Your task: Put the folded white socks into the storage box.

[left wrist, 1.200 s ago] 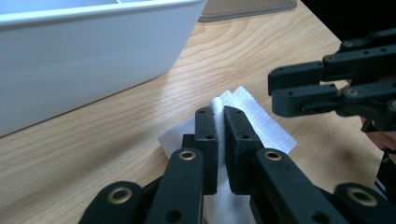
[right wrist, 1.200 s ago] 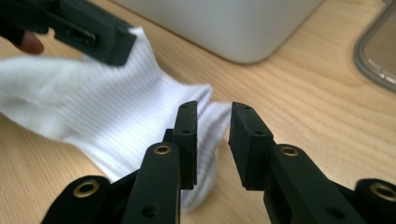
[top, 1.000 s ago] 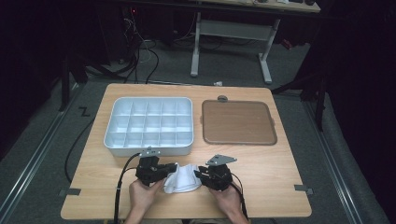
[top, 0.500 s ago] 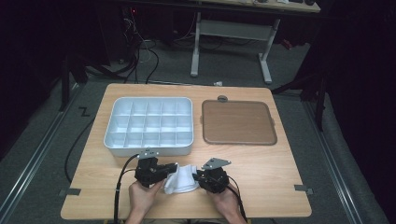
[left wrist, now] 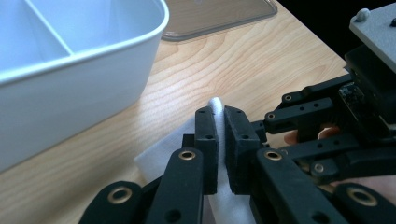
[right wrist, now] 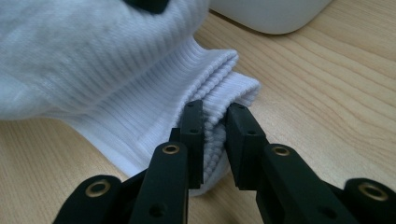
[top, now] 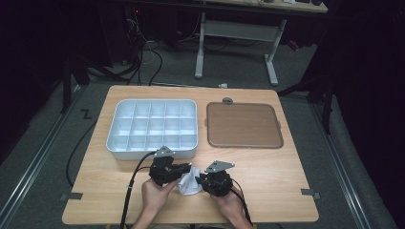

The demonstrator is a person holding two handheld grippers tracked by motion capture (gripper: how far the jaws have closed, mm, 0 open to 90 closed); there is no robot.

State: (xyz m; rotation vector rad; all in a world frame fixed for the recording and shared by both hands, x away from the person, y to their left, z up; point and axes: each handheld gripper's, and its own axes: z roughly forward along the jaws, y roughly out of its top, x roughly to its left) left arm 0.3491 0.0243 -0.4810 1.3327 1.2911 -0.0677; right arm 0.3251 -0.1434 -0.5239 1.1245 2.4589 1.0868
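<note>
A white plastic compartment tray [top: 153,128] sits on the left half of the light wooden table [top: 267,171], and a flat brown square lid [top: 243,125] lies just beside it on the right, apart from it. Both stand farther from the person than the white ribbed sock [top: 188,181], which lies near the table's near edge, just in front of the tray. The left hand-held gripper [top: 184,171] is closed on a thin fold of the sock. The right hand-held gripper [top: 200,181] has its jaws pinched on the ribbed cuff [right wrist: 219,126]. The sock is bunched between them, its length roughly spanning left to right.
</note>
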